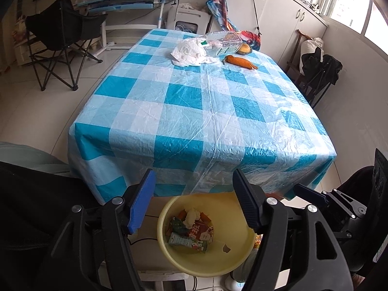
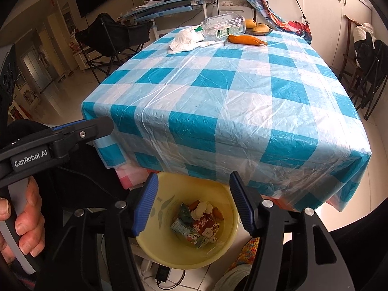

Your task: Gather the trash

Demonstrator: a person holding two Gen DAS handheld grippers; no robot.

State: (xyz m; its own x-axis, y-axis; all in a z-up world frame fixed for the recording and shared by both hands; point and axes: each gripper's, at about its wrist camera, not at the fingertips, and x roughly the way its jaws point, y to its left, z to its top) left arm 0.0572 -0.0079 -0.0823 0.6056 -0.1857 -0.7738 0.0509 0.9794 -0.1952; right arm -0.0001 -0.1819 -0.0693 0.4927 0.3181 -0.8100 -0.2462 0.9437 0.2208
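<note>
Both sets of fingers released, empty, over the yellow basin.
Left gripper and right gripper hang above the basin; cartons and a paper wad already inside. Left on the desk, 12 o'clock: crumpled tissue, clear plastic container, carrot. Roughly halfway.

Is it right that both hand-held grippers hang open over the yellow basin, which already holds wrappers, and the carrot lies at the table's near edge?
Not quite: the carrot lies at the table's far end, beside the white bag, as the left wrist view shows. The rest holds: left hand-held gripper and right hand-held gripper are open over the yellow basin with wrappers inside.
</note>
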